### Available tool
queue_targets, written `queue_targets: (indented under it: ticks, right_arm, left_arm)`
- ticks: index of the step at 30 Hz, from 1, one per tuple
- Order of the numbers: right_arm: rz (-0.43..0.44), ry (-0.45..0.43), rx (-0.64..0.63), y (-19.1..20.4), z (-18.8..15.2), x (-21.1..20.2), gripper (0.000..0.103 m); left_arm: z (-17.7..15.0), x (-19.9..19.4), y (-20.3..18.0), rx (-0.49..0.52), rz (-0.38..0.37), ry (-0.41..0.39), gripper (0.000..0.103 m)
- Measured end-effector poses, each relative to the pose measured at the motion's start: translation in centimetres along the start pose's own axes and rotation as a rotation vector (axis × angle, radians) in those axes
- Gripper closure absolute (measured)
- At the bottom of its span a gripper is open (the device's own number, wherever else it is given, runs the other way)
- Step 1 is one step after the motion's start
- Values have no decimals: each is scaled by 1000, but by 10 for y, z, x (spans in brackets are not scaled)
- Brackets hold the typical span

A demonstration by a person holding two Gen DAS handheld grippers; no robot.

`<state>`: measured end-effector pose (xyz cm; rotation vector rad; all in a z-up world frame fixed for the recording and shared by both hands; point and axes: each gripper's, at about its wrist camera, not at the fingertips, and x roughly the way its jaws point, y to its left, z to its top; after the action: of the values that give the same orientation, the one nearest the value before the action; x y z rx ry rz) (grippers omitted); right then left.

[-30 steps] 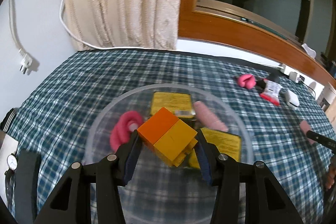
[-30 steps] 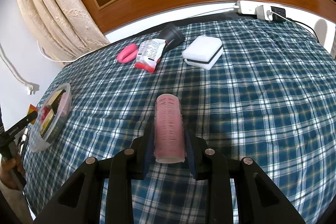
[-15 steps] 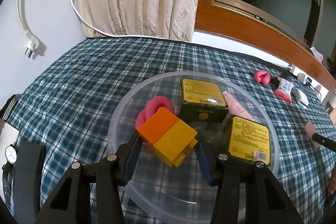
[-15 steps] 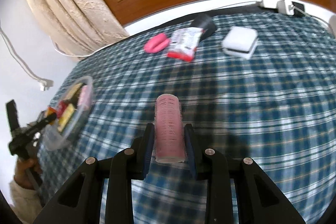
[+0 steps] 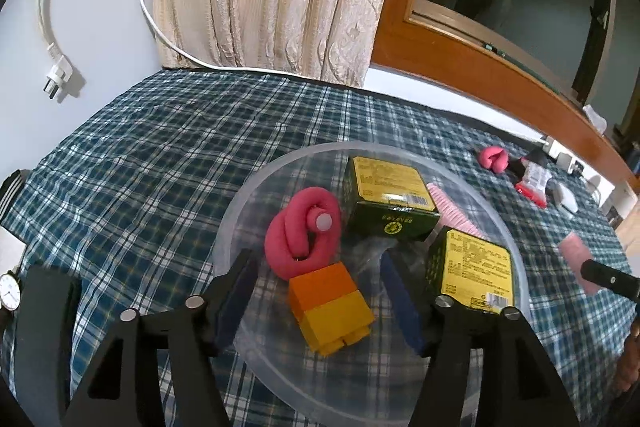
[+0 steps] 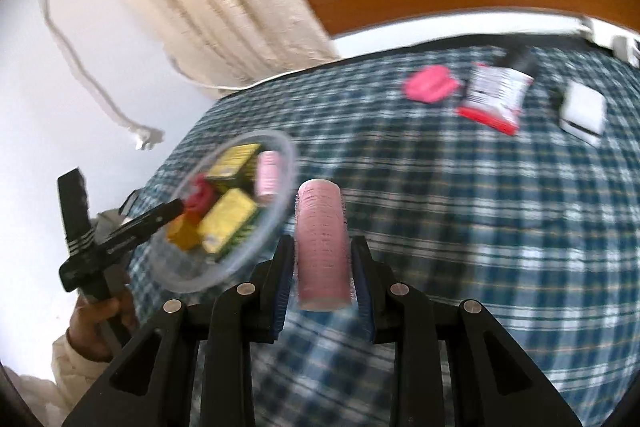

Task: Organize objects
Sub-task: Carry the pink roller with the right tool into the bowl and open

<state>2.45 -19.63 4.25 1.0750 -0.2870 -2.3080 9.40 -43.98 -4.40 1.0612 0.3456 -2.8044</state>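
Lying in the clear plastic bowl [image 5: 236, 227], your orange-and-yellow block [image 5: 330, 307] sits free between the spread fingers of your left gripper [image 5: 320, 303], which touch nothing. Around it rest a coiled pink foam roller [image 5: 298, 239], two yellow-topped boxes [image 5: 390, 203] and a pink hair roller [image 5: 450, 207]. Your right gripper [image 6: 322, 269] clamps another pink hair roller [image 6: 322, 247] above the plaid cloth [image 6: 460, 207], just beside the bowl.
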Motion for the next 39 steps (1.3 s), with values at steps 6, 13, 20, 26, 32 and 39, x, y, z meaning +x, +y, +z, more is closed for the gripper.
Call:
queue_targets:
  ticks: [6, 13, 20, 26, 32, 39]
  right_arm:
    - [73, 10, -101, 51, 5, 15, 73]
    - [95, 47, -194, 93, 3, 45, 73]
    - [79, 64, -253, 122, 3, 70, 73]
    - [76, 63, -263, 137, 4, 83, 72]
    - [83, 91, -265, 138, -1, 92, 62]
    - [69, 73, -259, 127, -5, 85, 60]
  left_arm:
    - [4, -15, 4, -17, -18, -50, 18]
    - [7, -33, 19, -52, 43, -127, 18]
    - [5, -34, 26, -65, 74, -155, 18]
    - [2, -37, 32, -90, 83, -185, 18]
    - [1, -40, 38, -119, 95, -205, 4]
    - [1, -36, 38, -121, 98, -190, 4]
